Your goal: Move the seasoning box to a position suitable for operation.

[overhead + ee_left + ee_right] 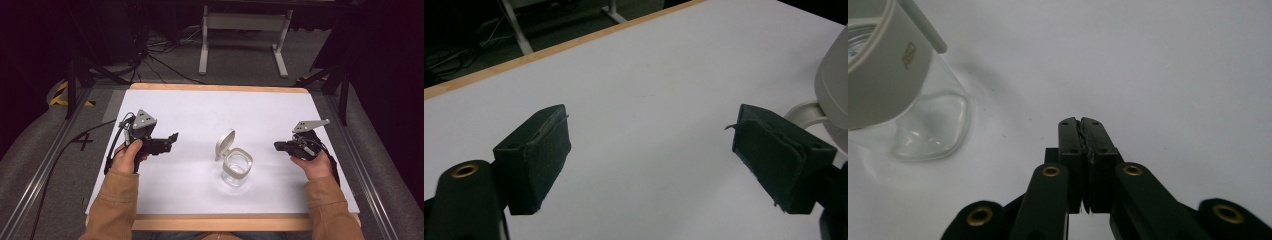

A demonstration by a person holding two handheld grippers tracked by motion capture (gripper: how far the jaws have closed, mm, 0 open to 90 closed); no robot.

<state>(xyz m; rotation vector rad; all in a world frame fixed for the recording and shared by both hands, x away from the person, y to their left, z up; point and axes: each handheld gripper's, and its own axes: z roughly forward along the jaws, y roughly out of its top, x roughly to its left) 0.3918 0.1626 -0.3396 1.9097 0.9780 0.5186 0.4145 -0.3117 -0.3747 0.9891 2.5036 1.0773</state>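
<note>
A clear glass jar (237, 167) with a beige collar stands in the middle of the white table (200, 115), its round lid (224, 143) hinged open and tilted up on the left. My left gripper (172, 140) is held to the jar's left, apart from it, jaws wide open with nothing between its pads (541, 155); the jar's lid (834, 85) shows at the right edge of the left gripper view. My right gripper (278, 146) is held to the jar's right, jaws pressed together and empty (1081, 125), with the jar (903, 95) at upper left.
The table has a wooden rim (215, 88). Metal rails (45, 165) run along both sides. Behind the table, cables and a white stand (244, 30) are on the floor.
</note>
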